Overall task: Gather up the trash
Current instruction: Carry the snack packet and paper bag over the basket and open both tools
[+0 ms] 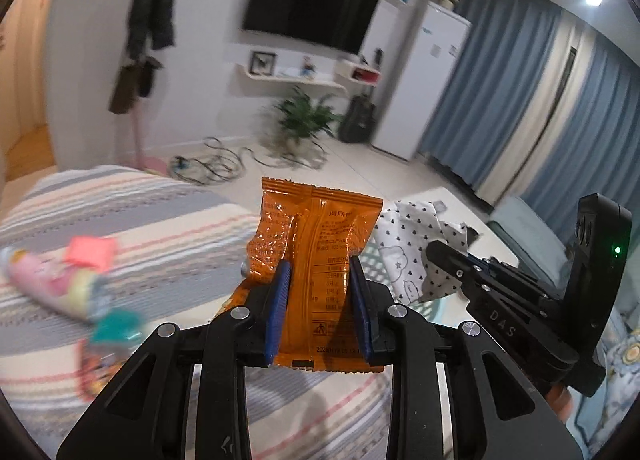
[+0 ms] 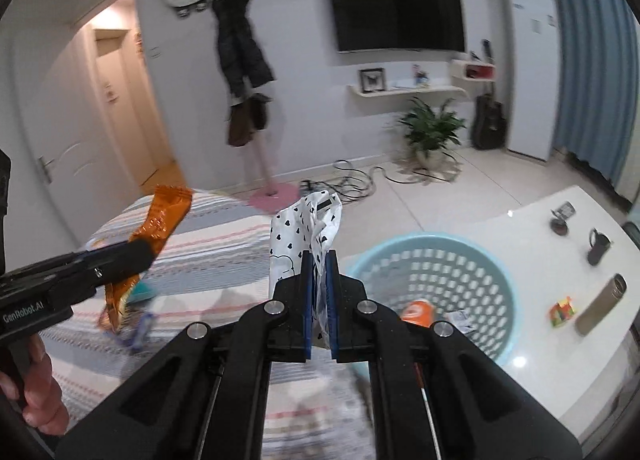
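Observation:
My left gripper is shut on an orange snack wrapper, held upright above the striped bed; the same wrapper and left gripper show at the left of the right wrist view. My right gripper is shut on a white wrapper with black hearts, also seen as the white wrapper beside the right gripper in the left wrist view. A light blue perforated basket stands just right of the right gripper, with an orange item and a small white packet inside.
More wrappers lie blurred on the striped bedspread. A white table carries a steel bottle, a dark cup and a small colourful packet. Cables, a potted plant and a coat stand are on the floor beyond.

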A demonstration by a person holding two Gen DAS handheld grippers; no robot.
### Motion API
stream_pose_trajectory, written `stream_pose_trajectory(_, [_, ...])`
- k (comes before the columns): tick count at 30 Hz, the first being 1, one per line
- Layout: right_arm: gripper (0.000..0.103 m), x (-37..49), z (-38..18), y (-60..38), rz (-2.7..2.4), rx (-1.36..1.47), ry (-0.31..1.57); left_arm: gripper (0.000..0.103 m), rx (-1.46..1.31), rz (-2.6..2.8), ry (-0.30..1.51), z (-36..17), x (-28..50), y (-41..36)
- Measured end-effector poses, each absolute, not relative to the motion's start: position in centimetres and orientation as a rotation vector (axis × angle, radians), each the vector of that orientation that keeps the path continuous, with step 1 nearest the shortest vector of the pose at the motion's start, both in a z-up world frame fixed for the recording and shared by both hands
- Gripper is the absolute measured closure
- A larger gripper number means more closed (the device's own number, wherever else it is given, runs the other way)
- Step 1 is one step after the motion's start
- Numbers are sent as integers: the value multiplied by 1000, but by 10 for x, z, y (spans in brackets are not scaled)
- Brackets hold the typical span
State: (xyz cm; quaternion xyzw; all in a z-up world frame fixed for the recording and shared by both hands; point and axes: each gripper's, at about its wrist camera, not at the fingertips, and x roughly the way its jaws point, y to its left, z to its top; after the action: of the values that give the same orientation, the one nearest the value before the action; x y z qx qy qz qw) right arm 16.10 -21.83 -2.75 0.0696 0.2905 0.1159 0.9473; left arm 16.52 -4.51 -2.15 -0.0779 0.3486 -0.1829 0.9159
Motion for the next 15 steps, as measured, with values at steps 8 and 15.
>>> stream_pose_trajectory(8, [99,200,-69,-279,130,206,676,75,-186,-456,787,-61,220,-109])
stream_pose_trajectory(15, [99,224,-114,-310,62,252,763,75,-186,-494,862,-96,247,-143])
